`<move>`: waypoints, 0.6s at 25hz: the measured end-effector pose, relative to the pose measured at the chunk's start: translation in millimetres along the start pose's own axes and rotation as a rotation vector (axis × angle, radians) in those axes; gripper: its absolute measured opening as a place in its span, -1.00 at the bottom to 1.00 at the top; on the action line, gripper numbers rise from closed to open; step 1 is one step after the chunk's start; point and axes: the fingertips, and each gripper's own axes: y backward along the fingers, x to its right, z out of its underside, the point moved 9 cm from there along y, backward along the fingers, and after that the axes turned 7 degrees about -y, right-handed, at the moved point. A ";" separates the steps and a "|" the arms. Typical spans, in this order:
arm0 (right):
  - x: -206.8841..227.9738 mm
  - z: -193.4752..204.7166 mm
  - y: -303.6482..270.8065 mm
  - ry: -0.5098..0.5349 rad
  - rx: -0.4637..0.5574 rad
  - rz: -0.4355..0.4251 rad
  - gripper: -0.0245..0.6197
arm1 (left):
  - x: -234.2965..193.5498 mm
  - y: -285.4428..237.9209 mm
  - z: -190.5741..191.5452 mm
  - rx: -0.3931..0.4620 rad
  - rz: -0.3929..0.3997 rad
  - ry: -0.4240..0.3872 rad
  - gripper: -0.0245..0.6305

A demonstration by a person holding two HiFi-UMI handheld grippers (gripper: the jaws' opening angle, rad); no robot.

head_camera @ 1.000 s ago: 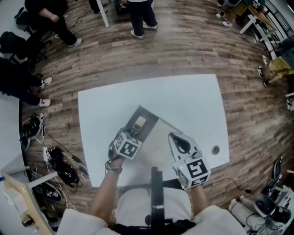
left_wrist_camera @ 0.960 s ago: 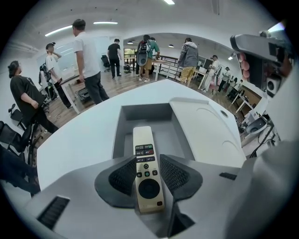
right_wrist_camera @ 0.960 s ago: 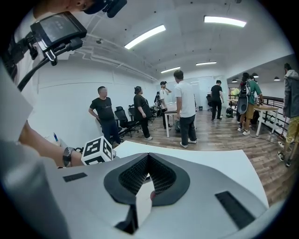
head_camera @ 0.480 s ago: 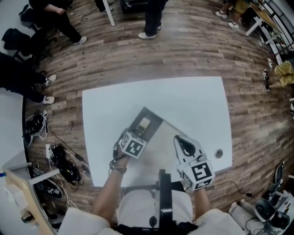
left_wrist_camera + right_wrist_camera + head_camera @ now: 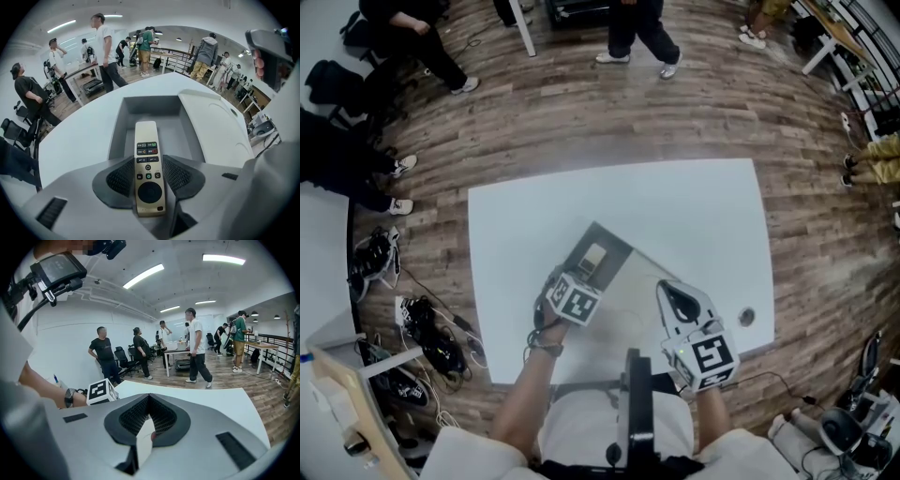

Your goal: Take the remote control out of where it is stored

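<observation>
Gold remote (image 5: pixel 149 159), btns up, in grey box (image 5: pixel 151 105)

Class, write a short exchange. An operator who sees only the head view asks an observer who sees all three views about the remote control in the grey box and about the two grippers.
Operator: From above, the left gripper hides the near end of the remote control. Is it gripped?
Observer: No. The left gripper view shows the jaws wide apart, with the pads on either side of the remote's round-button end and not closed on it.
Operator: And the right gripper?
Observer: In its own view the jaws are together, and the grey box is not in that view at all.
</observation>
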 end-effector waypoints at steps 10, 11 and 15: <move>8.7 -0.5 5.6 -0.010 -0.001 0.022 -0.93 | 2.3 -9.0 -1.8 -0.008 0.037 0.055 -0.38; 9.6 -1.1 5.5 -0.012 0.000 0.023 -0.93 | 2.5 -9.2 -2.2 -0.008 0.037 0.055 -0.38; 11.1 -2.3 2.5 -0.017 -0.004 0.016 -0.93 | 2.0 -11.1 -4.8 -0.008 0.036 0.043 -0.38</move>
